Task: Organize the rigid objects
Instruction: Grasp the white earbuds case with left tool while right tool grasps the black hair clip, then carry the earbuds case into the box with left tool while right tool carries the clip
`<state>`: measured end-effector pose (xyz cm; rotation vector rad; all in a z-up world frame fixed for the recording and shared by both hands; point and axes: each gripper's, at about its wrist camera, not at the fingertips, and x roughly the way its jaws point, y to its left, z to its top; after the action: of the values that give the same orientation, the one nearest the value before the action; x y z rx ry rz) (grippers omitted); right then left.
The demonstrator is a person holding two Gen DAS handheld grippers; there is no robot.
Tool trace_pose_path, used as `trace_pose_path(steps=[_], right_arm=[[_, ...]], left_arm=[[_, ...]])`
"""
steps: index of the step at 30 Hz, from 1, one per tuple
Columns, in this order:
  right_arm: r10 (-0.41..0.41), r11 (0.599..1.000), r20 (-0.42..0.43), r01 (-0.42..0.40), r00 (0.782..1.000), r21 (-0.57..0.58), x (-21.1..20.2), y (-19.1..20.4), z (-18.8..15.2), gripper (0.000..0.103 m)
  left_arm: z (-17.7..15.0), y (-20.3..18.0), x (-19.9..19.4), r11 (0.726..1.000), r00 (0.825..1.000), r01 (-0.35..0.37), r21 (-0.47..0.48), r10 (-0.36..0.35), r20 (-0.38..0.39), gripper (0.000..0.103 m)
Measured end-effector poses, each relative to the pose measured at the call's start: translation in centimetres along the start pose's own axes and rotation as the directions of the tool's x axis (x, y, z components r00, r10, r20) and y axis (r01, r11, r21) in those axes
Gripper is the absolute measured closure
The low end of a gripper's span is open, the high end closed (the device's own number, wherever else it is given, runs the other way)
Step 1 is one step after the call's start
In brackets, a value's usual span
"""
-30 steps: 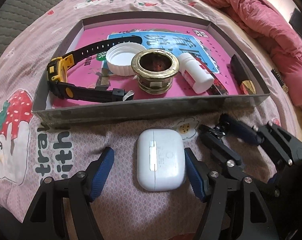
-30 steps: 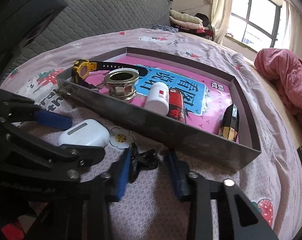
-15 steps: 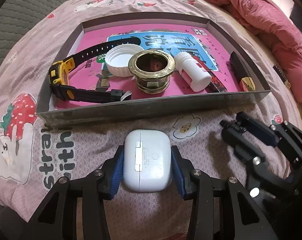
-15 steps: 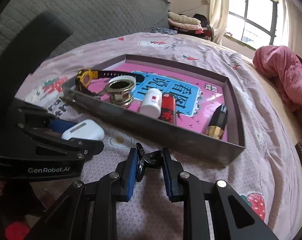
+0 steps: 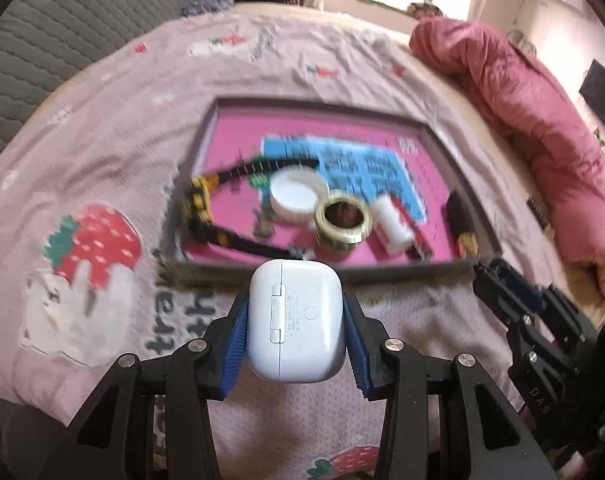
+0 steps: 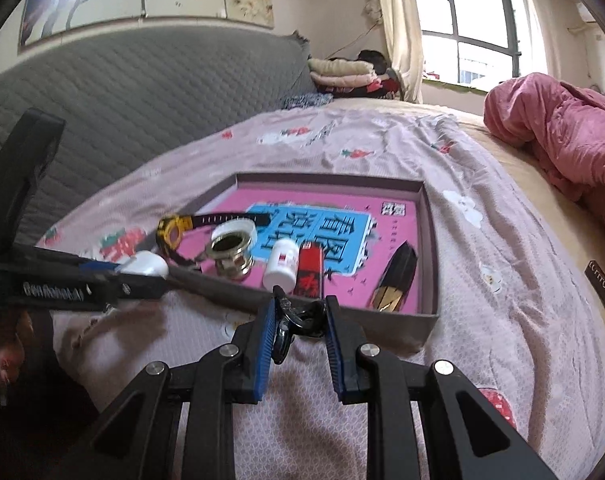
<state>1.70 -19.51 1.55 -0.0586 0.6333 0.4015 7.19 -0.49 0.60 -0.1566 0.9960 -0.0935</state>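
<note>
Earbud case [image 5: 296, 320]: light, hard, slick; L gripper [image 5: 295, 334] clamps its flat sides, held before tray [image 5: 434, 270]; R gripper [image 6: 298, 322] pinches small stiff black clip [image 6: 300, 316], near tray edge.

The earbud case [image 5: 296, 320] looks smooth glossy white plastic; the ring [image 6: 230, 254] shiny brassy metal; the tray [image 6: 430, 240] matt grey card; the bedsheet [image 6: 482, 280] soft printed cloth.
</note>
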Motion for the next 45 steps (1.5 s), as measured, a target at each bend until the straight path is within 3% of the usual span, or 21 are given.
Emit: trace_pose_path(steps=[5,13,33,45], right_arm=[[-0.023,1.0,0.048,0.024,0.999,-0.01,-0.7,0.1,1.0,0.079],[-0.047,0.997,0.088,0.052,0.995,-0.051,-0.7,0.8,1.9,0.079],[-0.066,0.998,0.1,0.068,0.993,-0.018,0.1,0.0,2.5,0.079],[-0.072,0.996,0.112,0.077,0.991,-0.041,1.5,0.0,3.3,0.079]], left_arm=[[1.2,0.6,-1.8,1.0,0.998,-0.008,-0.013,0.009,0.066,0.058],[1.9,0.6,-2.1,1.0,0.995,-0.016,-0.015,0.018,0.099,0.058],[2.9,1.1,-1.1,1.0,0.99,0.01,-0.028,-0.006,0.139,0.058],[4.1,1.7,1.4,0.999,0.991,-0.017,-0.04,0.022,0.13,0.058]])
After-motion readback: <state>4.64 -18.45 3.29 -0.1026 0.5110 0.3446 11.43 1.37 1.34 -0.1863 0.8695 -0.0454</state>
